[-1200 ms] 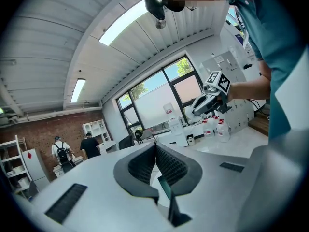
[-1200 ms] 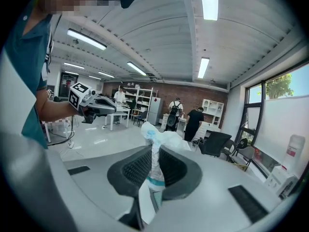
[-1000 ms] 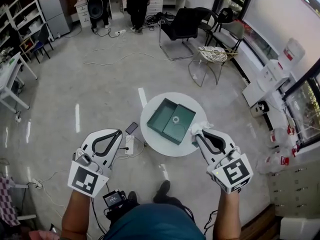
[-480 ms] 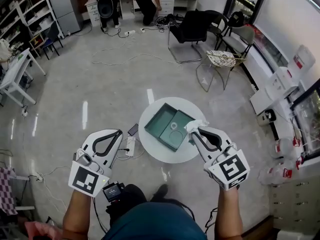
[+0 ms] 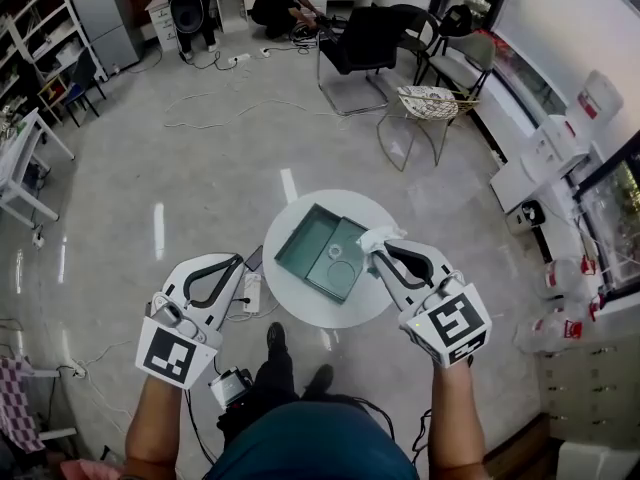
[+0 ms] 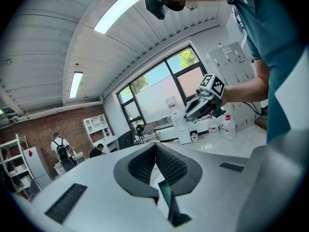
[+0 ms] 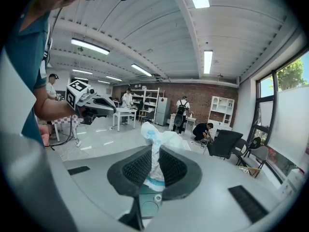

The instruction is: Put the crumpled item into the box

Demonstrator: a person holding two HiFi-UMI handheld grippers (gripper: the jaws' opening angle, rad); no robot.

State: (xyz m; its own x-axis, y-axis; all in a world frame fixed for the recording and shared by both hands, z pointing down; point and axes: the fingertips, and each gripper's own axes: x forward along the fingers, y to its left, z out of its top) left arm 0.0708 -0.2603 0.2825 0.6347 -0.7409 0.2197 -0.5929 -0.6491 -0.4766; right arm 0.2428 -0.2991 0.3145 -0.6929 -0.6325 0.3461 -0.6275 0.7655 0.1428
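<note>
The crumpled item [image 5: 376, 238] is pinched by the right gripper [image 5: 379, 259] at the green box's [image 5: 300, 238] right edge, while the left gripper [image 5: 236, 262] (jaws together, nothing between) is held left of that box.

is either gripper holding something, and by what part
The right gripper holds the crumpled white item, pinched near one end, with its bulk sticking out past the jaw tips. The left gripper is shut on nothing.

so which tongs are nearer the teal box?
Right. The right tongs, shut on the crumpled white item, hang at the right edge of the open teal box; the left tongs, shut, are left of the round white table.
</note>
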